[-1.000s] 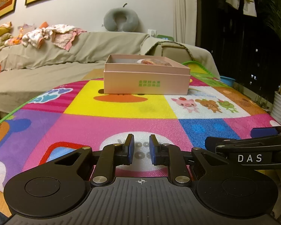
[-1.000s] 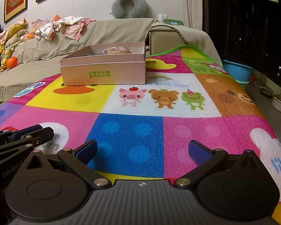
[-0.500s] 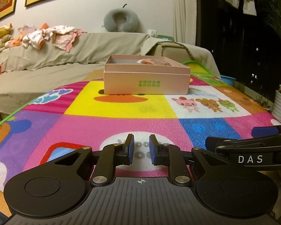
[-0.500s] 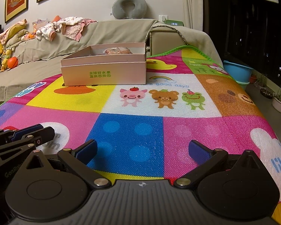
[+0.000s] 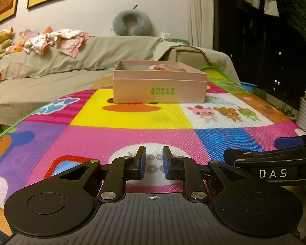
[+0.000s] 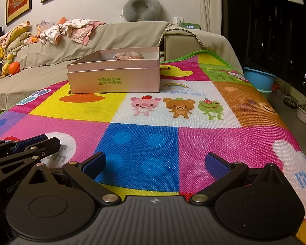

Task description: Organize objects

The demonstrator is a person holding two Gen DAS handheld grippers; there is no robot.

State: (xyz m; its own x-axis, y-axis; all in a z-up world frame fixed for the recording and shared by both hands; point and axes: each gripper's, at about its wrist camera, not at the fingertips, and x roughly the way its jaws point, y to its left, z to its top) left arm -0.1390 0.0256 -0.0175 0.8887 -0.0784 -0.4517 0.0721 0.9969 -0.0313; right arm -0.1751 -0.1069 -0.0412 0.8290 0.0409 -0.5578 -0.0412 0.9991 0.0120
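Note:
A pink open box [image 5: 159, 85] with green lettering stands on the far part of a colourful play mat [image 5: 132, 120]; it also shows in the right wrist view [image 6: 114, 75]. A reddish wrapped item [image 6: 129, 56] lies inside it. My left gripper [image 5: 154, 162] hovers low over the mat's near part, jaws nearly closed with a small gap, holding nothing. My right gripper [image 6: 155, 163] is wide open and empty over the blue square, to the right of the left one. Each gripper shows at the edge of the other's view.
A beige covered sofa [image 5: 71, 61] with clothes [image 6: 71, 30] and a grey neck pillow [image 6: 141, 9] stands behind the mat. A blue tub [image 6: 259, 79] and plant pots [image 6: 305, 114] are on the floor at the right. An orange ball [image 6: 14, 67] lies on the sofa.

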